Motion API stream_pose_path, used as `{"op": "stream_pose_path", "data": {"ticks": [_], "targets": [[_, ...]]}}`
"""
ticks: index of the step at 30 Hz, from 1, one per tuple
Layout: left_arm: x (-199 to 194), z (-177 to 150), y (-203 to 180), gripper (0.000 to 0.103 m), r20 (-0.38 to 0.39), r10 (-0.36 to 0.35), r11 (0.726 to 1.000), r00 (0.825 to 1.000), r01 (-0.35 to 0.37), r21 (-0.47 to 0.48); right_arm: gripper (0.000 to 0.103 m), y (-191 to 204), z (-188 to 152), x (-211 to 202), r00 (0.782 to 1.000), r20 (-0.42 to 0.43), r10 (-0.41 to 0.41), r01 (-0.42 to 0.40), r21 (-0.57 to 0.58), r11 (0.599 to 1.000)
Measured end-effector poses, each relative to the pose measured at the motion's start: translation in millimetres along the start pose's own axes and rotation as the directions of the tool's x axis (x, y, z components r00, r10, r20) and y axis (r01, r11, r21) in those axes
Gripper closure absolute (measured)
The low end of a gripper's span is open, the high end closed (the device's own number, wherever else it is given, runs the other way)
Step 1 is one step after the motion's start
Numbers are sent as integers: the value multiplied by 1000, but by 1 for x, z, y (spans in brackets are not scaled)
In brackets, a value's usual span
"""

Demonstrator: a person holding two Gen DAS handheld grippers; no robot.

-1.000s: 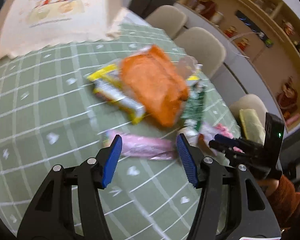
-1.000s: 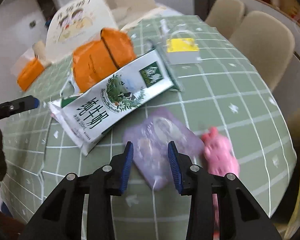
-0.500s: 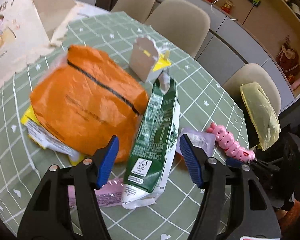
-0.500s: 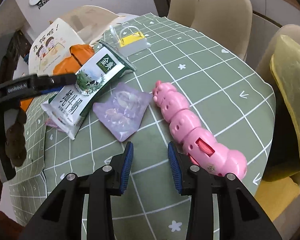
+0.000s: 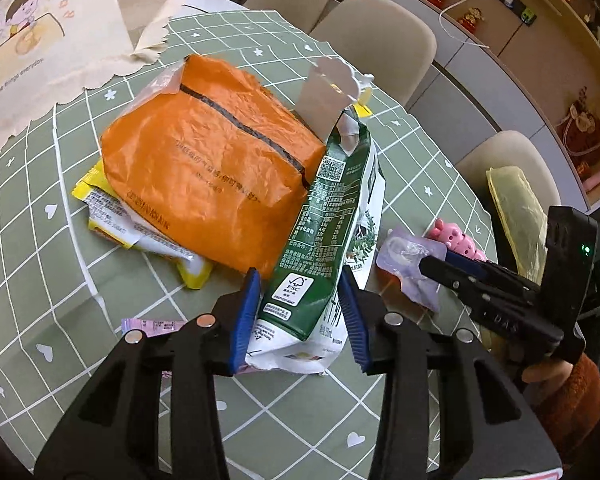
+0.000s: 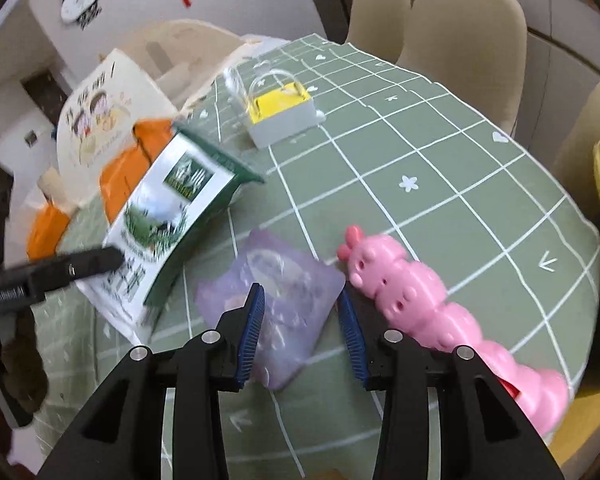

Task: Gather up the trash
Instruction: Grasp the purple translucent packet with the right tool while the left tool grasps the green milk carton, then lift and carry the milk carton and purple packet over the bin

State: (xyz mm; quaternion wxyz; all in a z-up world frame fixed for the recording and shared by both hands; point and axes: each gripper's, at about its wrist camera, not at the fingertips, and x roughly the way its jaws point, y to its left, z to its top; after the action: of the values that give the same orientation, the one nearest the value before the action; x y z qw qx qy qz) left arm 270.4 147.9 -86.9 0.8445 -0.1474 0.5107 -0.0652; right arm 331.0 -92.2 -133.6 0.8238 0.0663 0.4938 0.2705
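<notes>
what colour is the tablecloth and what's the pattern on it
Green tablecloth with a white grid, small hearts and flowers; clearest in the right wrist view.

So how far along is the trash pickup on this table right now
Nothing looks collected yet. In hand: the left gripper jaws are closing around the green milk carton; the right gripper jaws are opening over the purple wrapper. Left on the table: the orange bag, yellow wrapper, a pink wrapper. No bin visible.
</notes>
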Motion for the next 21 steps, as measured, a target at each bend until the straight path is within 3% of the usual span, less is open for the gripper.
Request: {"op": "stream_pose_path", "data": {"ticks": [3, 7, 8, 9, 14, 21], "targets": [[-1, 2, 0, 64, 5, -10, 1000, 1000, 11, -3, 66, 5, -1, 0, 1000, 3, -18, 18, -53, 998], [-2, 6, -2, 61, 10, -21, 1000, 1000, 21, 18, 66, 29, -7, 4, 991, 3, -134, 131, -229, 965], [-2, 8, -3, 60, 12, -19, 999, 1000, 19, 26, 73, 31, -7, 5, 990, 2, -141, 137, -247, 959], [-1, 10, -4, 60, 14, -17, 999, 1000, 16, 37, 88, 32, -8, 5, 989, -4, -145, 139, -258, 956], [1, 20, -10, 57, 19, -14, 997, 1000, 12, 79, 97, 28, -7, -12, 990, 4, -141, 138, -233, 963], [25, 30, -22, 56, -35, 2, 991, 999, 3, 137, 99, 21, -17, -54, 985, 50, -164, 170, -161, 972]]}}
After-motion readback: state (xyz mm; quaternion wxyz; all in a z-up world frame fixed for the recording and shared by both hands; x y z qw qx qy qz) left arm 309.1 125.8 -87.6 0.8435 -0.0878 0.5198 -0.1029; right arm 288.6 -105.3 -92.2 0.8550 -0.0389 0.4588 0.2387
